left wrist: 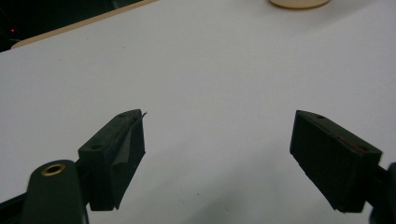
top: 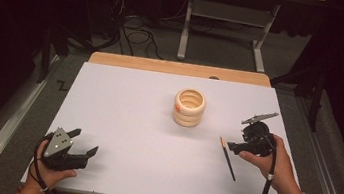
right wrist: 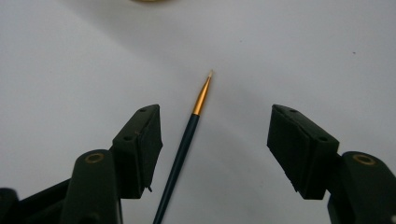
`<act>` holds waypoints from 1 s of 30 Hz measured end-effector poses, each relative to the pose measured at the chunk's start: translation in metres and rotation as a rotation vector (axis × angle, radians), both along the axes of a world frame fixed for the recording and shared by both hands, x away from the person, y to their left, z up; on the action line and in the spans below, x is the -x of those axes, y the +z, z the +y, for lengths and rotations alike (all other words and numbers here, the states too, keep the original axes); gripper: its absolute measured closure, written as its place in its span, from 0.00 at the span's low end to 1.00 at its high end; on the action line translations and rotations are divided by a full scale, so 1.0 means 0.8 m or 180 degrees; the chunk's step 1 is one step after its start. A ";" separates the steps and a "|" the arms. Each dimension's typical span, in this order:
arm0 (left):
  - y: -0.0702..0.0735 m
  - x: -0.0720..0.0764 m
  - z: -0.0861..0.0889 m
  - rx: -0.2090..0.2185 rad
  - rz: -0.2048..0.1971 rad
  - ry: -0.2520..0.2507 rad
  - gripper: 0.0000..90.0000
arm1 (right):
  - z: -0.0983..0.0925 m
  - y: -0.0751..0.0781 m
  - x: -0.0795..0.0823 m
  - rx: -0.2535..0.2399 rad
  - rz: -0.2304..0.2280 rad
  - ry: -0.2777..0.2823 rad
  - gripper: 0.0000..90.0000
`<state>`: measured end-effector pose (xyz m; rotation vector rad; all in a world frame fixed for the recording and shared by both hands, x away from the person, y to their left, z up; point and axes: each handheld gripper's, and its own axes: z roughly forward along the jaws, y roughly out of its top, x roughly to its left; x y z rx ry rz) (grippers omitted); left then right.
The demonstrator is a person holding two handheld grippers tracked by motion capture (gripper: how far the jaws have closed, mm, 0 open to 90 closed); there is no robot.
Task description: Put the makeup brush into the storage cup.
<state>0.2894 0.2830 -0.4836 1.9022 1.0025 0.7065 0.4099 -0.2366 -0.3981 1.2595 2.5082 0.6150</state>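
- Big white table (top: 154, 140) takes up the scene, its wooden far edge showing beyond the sheet, dark floor and cables further back.
- Out past the middle, a little to the right, stands the cream ringed holder (top: 190, 107), upright, open at the top, an orange mark on its near-left side.
- Near-left corner: the left gripper (top: 83, 147) sits in the person's left hand (top: 49, 174), low over the table and well apart from everything else. Its fingers (left wrist: 116, 154) stand wide apart with nothing but bare white table between them.
- Over on the right, the right gripper (top: 229, 146) in the right hand (top: 274, 166) points left toward the brush, grey plate on top, cable trailing back to the near edge.
- Its fingers (right wrist: 140, 144) are apart, and in the right gripper view the brush shaft runs up between them, close by the left finger; no pad presses on it.
- The thin dark paintbrush (top: 228, 158) lies flat on the table, near and right of the holder, gold ferrule and pale tip at the far end.
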 end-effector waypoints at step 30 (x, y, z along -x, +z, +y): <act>-0.002 -0.001 0.000 0.0009 0.0083 -0.0067 0.21 | 0.038 -0.046 -0.050 0.0378 0.0692 0.0004 0.65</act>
